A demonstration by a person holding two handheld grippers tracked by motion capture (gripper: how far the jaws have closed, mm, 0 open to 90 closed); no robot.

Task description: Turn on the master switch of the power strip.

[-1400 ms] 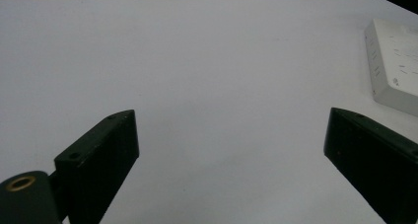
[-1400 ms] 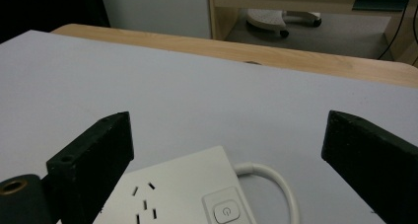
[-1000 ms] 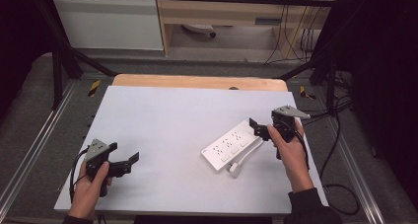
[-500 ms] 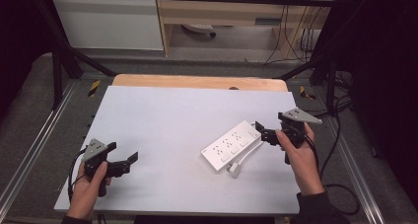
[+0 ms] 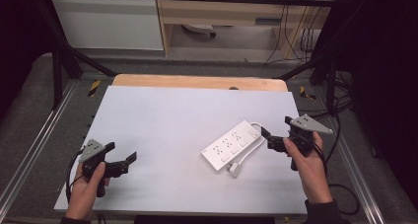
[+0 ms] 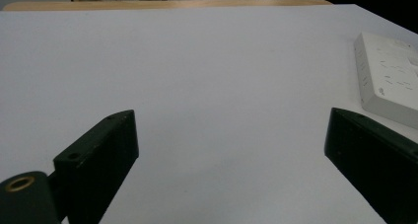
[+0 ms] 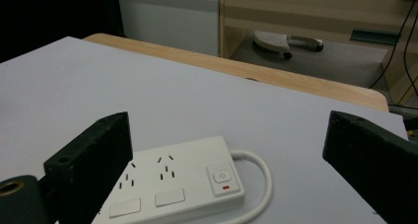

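Note:
A white power strip (image 5: 230,145) lies at an angle on the white table top (image 5: 187,115), right of the middle. Its white cable (image 5: 248,152) curls around the near side and ends in a plug (image 5: 235,169). My right gripper (image 5: 268,138) hovers just right of the strip's switch end, open and holding nothing. The right gripper view has the strip (image 7: 180,182) and its switch (image 7: 222,176) low between the spread jaws of the right gripper (image 7: 226,121). Near the front left corner my left gripper (image 5: 121,152) is open and empty. In the left gripper view the strip (image 6: 389,81) lies at the far right, beyond the left gripper (image 6: 229,118).
A wooden strip (image 5: 197,81) borders the far edge of the table. Black frame bars and metal rails (image 5: 29,150) run along both sides. Dark cables (image 5: 340,135) hang off the right edge. A white cabinet (image 5: 108,21) and shelving stand on the floor behind.
My right gripper has drawn back to the right, away from the power strip's end. The left gripper has barely shifted. The strip has stayed put.

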